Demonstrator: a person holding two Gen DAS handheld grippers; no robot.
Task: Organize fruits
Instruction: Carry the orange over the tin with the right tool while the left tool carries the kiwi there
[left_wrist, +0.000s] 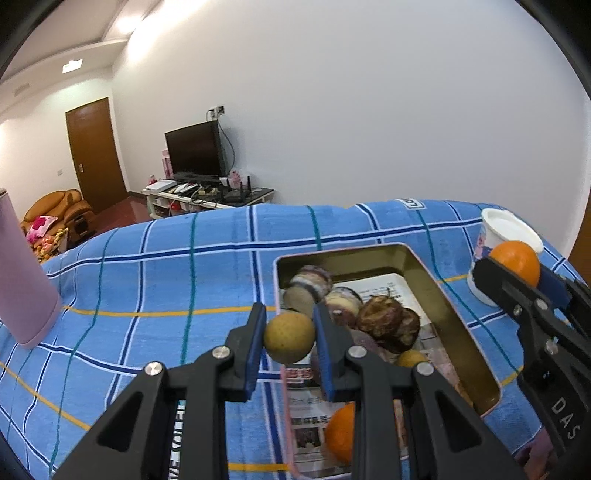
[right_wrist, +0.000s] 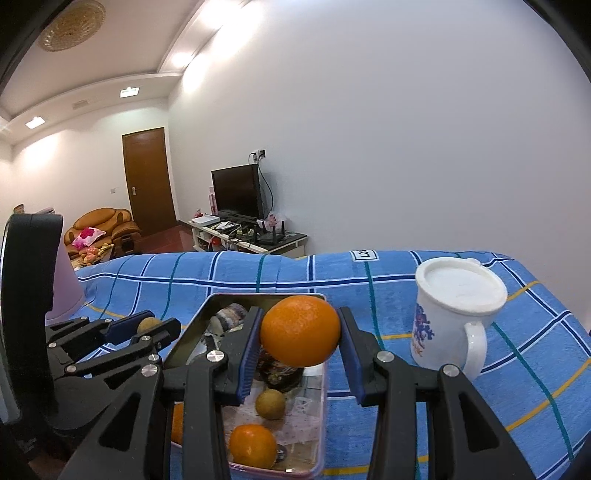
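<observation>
The left gripper (left_wrist: 289, 338) pinches a small yellow-green fruit (left_wrist: 289, 337) and the right gripper (right_wrist: 300, 341), jaws wider, clamps an orange (right_wrist: 300, 330), both lifted over the tin (left_wrist: 458, 325), seemingly for sorting.

Both wrist views (close, angled down) share the tin (left_wrist: 461, 295).

A blue checked cloth (left_wrist: 166, 266) covers the surface, crossed by white, navy, teal and yellow lines; on it at the right stands a white mug (right_wrist: 452, 317) with a flat white lid, a handle and a blue-and-red print; at the left edge stands a pale pink container (left_wrist: 22, 291) — only partly in view. Beyond, against the white wall, a dark television (right_wrist: 238, 192) sits on a low white stand (right_wrist: 247, 236) cluttered with small items; farther left — a brown wooden door (right_wrist: 147, 179) and an orange-brown armchair (right_wrist: 101, 227) holding a pink cushion.
</observation>
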